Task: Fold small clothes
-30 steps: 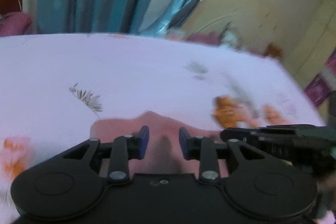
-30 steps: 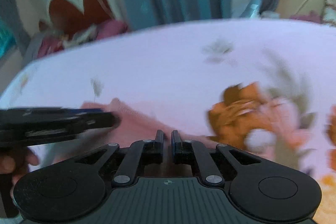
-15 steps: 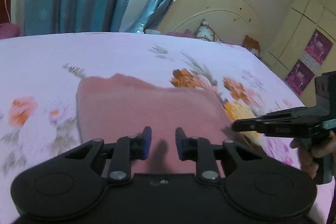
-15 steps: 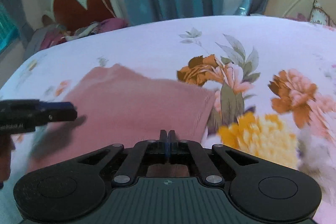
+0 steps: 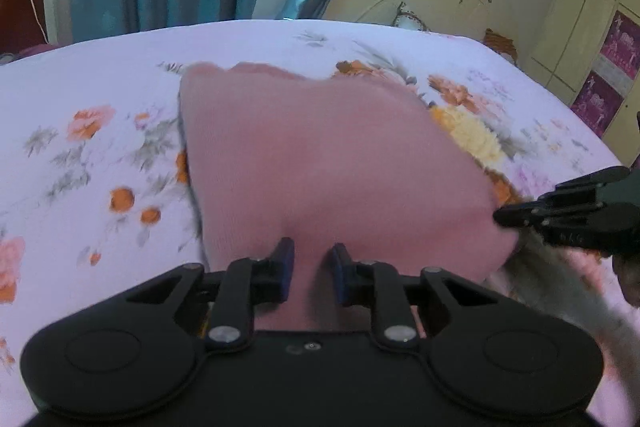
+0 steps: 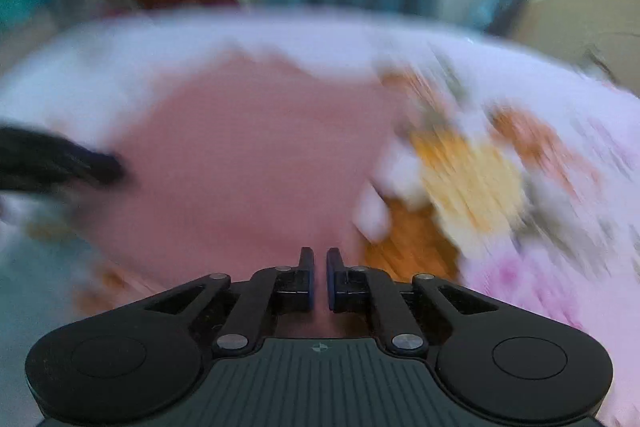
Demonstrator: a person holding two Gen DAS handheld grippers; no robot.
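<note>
Pinching the near hem of the pink garment (image 5: 320,155), my left gripper (image 5: 310,267) has just been closing its fingers (image 5: 283,267); a raised ridge of the cloth sits between the blue pads. My right gripper (image 6: 318,275) shows its fingers (image 6: 306,277) nearly pressed together, a thin sliver between them; pink cloth lies right under the tips, and I read it as a pinch on the same hem.

Garment position: spread on the floral bedsheet (image 5: 100,155), far edge uneven, near edge lifted toward both grippers.

Handling judgement: light, soft knit, no stiffness, so it will sag between the two holds and drag on the sheet. Best taken at the hem corners, hands apart, to keep the edge taut while folding over.

Views: left wrist is sharp and shows the right gripper coming in from the side at the garment's near right corner, plus the garment's whole outline. Right wrist is heavily smeared; it gives only the left gripper as a dark blur at the pink cloth's left side.
</note>
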